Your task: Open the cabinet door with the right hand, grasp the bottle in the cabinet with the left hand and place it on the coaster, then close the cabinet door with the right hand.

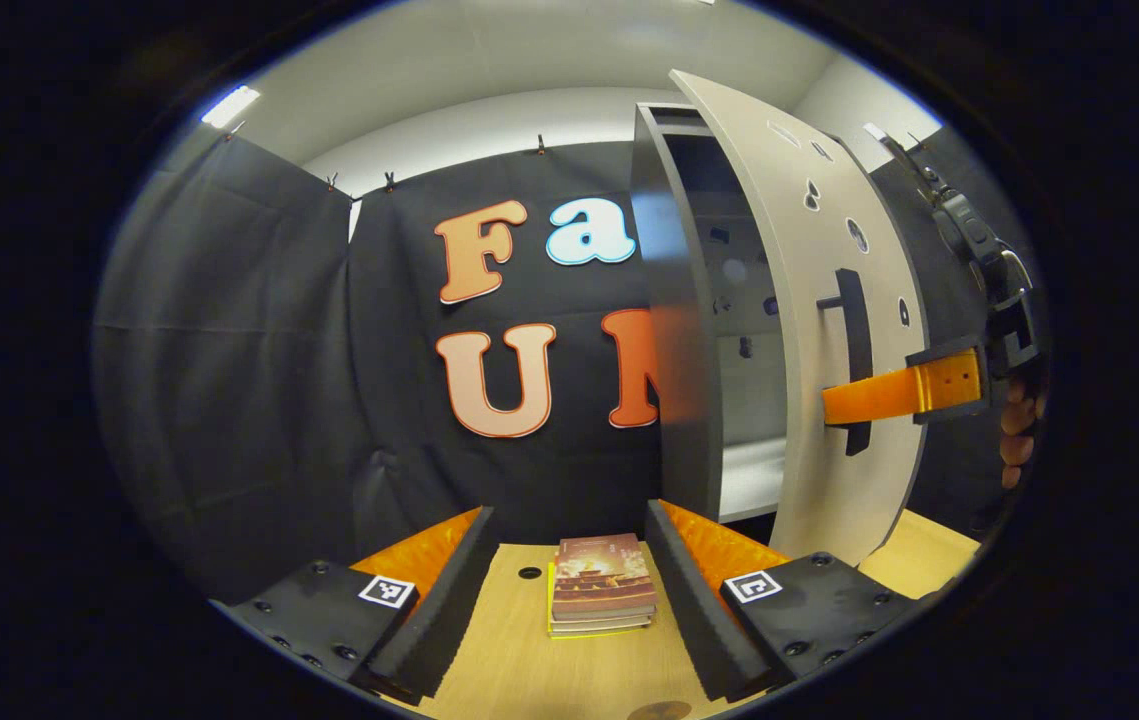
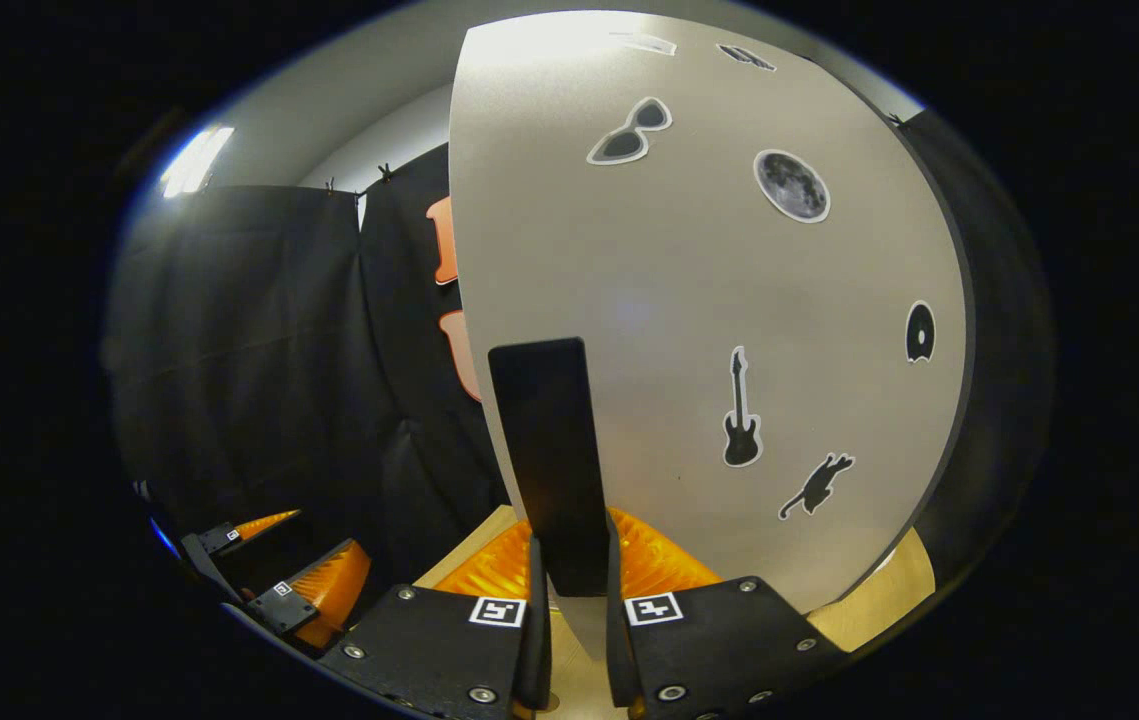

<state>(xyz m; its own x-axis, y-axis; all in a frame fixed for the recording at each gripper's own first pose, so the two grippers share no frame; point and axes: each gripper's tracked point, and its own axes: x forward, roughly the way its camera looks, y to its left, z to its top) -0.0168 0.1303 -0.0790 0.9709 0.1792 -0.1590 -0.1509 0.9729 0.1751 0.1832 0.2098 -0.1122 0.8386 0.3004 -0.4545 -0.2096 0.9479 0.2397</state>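
Left gripper view – left gripper (image 1: 569, 590): fingers held wide apart above the bench (image 1: 509, 650), nothing between them.
Left gripper view – stack of books (image 1: 601, 598): laid on the bench between the fingers.
Left gripper view – cabinet door (image 1: 829, 330): swung partly open; the bottle cannot be made out inside.
Left gripper view – right gripper (image 1: 844, 405): seen at the door handle (image 1: 855, 345).
Right gripper view – right gripper (image 2: 577, 610): fingers clamped on the door handle (image 2: 551, 460).

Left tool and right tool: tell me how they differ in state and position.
The left tool is open with nothing between its fingers, while the right tool is shut on the door handle. The left tool points over the table toward a stack of books, while the right tool faces the open cabinet door. Both carry square markers.
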